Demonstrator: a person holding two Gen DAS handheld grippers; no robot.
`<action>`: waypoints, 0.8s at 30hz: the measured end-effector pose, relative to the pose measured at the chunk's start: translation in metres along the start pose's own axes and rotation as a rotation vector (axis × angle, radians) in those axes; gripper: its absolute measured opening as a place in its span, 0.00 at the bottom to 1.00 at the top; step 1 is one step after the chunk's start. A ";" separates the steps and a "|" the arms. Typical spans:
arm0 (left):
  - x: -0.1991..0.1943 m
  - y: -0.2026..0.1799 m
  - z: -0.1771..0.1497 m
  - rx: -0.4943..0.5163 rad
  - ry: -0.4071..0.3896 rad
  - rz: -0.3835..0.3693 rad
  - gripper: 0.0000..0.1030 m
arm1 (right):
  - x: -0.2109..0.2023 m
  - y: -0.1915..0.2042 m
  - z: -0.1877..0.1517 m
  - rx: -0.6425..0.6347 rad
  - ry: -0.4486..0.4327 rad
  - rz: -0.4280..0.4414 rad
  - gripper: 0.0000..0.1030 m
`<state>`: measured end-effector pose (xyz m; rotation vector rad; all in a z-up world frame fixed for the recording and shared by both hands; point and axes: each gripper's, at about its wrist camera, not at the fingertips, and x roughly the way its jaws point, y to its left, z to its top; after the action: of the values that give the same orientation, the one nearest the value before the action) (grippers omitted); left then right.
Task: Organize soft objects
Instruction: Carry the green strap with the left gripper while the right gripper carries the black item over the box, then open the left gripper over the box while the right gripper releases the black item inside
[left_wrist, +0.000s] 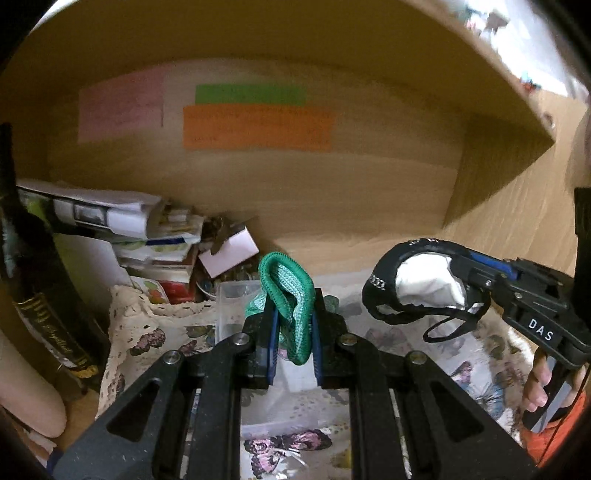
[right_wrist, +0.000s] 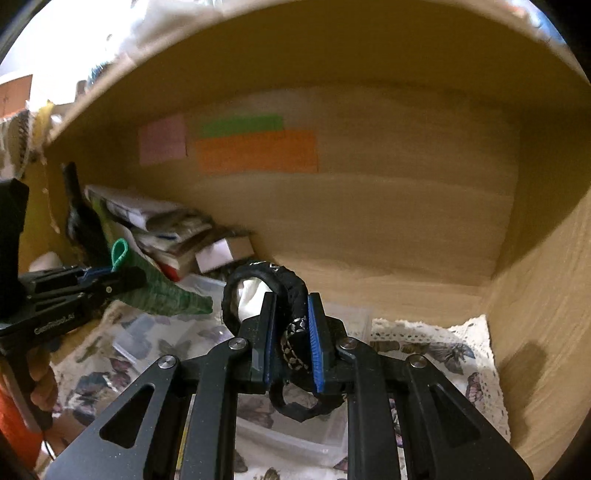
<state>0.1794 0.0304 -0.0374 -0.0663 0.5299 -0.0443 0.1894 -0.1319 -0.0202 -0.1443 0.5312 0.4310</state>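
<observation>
Green knit cloth (left_wrist: 291, 295) clamped, black mask (left_wrist: 417, 284) clamped beside

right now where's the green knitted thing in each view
Left wrist: green knitted piece sits centre, pinched between the left gripper jaws.
Right wrist: it shows at the left edge, sticking out of that same gripper.
Shared landmark: the orange paper strip on the shelf's back wall.
</observation>
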 end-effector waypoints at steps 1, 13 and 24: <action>0.006 0.000 -0.001 0.003 0.012 0.013 0.14 | 0.006 -0.001 -0.001 -0.004 0.016 -0.007 0.14; 0.065 0.000 -0.011 -0.004 0.205 -0.008 0.14 | 0.056 -0.001 -0.018 -0.046 0.182 -0.036 0.15; 0.056 -0.009 -0.012 0.046 0.216 -0.012 0.55 | 0.060 0.000 -0.027 -0.056 0.242 -0.001 0.28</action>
<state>0.2211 0.0173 -0.0752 -0.0192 0.7444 -0.0760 0.2233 -0.1174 -0.0744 -0.2528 0.7566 0.4299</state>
